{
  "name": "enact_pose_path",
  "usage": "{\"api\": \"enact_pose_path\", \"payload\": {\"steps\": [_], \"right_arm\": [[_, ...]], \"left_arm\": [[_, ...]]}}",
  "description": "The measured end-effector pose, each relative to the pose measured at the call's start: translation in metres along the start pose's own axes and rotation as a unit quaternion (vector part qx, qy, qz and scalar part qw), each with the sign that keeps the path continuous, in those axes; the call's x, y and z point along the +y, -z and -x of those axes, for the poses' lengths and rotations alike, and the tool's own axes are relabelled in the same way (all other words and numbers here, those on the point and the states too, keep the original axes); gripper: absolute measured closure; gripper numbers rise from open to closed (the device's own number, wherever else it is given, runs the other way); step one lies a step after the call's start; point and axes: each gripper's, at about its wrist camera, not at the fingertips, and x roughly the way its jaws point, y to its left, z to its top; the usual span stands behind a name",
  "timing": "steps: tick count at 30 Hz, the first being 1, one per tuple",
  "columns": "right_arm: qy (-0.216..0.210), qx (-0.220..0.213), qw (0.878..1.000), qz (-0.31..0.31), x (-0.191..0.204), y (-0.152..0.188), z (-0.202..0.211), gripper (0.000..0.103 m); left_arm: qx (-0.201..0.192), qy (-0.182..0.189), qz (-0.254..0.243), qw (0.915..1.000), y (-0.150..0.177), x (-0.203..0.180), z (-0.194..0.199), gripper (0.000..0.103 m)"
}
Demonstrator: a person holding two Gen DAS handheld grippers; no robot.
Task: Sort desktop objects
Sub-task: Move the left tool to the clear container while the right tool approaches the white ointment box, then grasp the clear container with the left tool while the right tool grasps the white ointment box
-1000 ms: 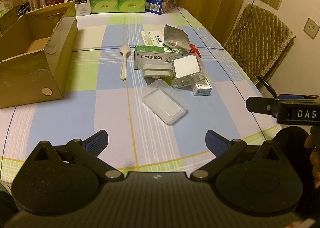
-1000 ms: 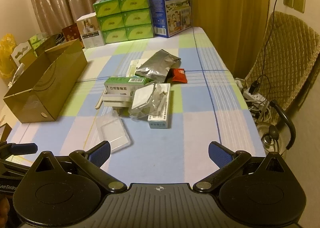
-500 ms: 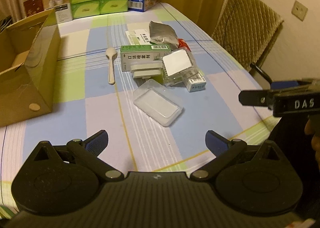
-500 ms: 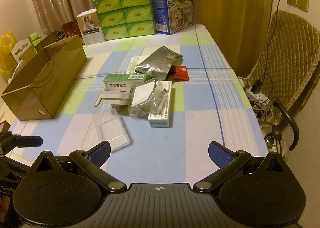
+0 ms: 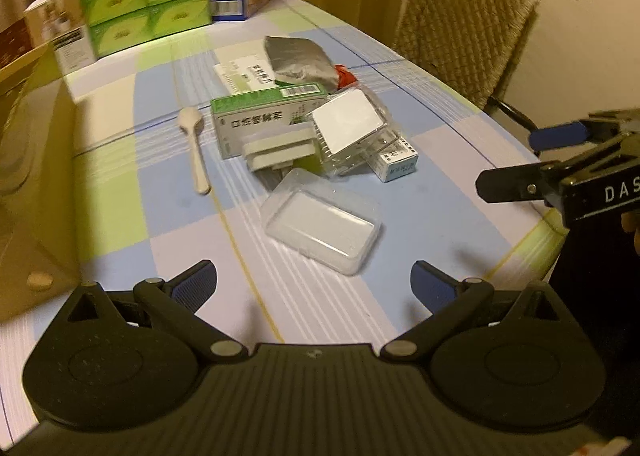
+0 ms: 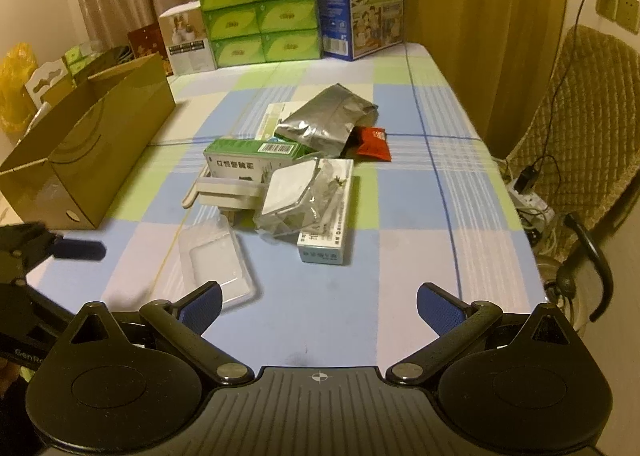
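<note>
Clutter (image 6: pixel 296 180) heaped mid-tabletop, clear tray (image 5: pixel 320 226) nearest front edge, cardboard box (image 6: pixel 84 144) at left edge. Risk: thin tray likely squashed or skidded off if pinched flat. Left gripper (image 5: pixel 314 282) held low, jaws spread, nothing held; right gripper (image 6: pixel 318 304) same.

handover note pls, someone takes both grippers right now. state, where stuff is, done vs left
Left gripper: open, empty, low over the near table edge, facing the clear plastic case.
Right gripper: open, empty, at the near edge.
Pile mid-table: green box, white plug, clear bag, small white box, silver pouch, red packet. Spoon lies apart, left of the pile.
Cardboard box open on the left; inside not visible.
Done: nothing evident. Left: everything.
</note>
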Motion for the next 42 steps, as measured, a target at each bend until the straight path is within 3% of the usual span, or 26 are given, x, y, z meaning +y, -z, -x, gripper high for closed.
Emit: {"api": "enact_pose_path", "payload": {"steps": [11, 17, 20, 23, 25, 32, 37, 38, 39, 42], "right_arm": [[-0.003, 0.017, 1.000, 0.007, -0.006, -0.006, -0.036, 0.005], [-0.004, 0.023, 1.000, 0.012, -0.008, -0.010, -0.051, 0.013], [-0.006, 0.026, 1.000, 0.014, -0.008, -0.012, -0.059, 0.016], [-0.010, 0.024, 0.999, 0.018, -0.006, -0.015, -0.066, 0.017], [-0.010, 0.022, 1.000, 0.020, -0.005, -0.018, -0.071, 0.018], [0.005, 0.028, 0.999, 0.030, -0.003, -0.023, -0.097, 0.030], [0.009, 0.029, 0.999, 0.034, -0.004, -0.024, -0.111, 0.047], [0.012, 0.029, 0.999, 0.036, -0.004, -0.024, -0.112, 0.051], [0.016, 0.031, 0.999, 0.037, -0.004, -0.024, -0.113, 0.062], [0.034, 0.036, 0.998, 0.031, -0.007, -0.019, -0.107, 0.067]], "left_arm": [[0.001, 0.047, -0.122, 0.9914, -0.018, 0.008, -0.041, 0.003], [0.019, 0.071, -0.157, 0.9849, -0.024, 0.010, -0.064, 0.004], [0.028, 0.075, -0.164, 0.9833, -0.025, 0.010, -0.074, 0.010], [0.032, 0.085, -0.145, 0.9853, -0.025, 0.016, -0.080, 0.019], [0.027, 0.081, -0.125, 0.9885, -0.023, 0.019, -0.079, 0.019], [0.010, 0.022, -0.035, 0.9991, -0.006, 0.025, -0.066, 0.019], [-0.004, -0.016, 0.026, 0.9995, 0.003, 0.031, -0.058, 0.019], [-0.005, -0.021, 0.031, 0.9993, 0.004, 0.030, -0.057, 0.019], [-0.006, -0.024, 0.032, 0.9992, 0.004, 0.029, -0.057, 0.019], [-0.006, -0.035, 0.026, 0.9990, 0.005, 0.025, -0.058, 0.019]]}}
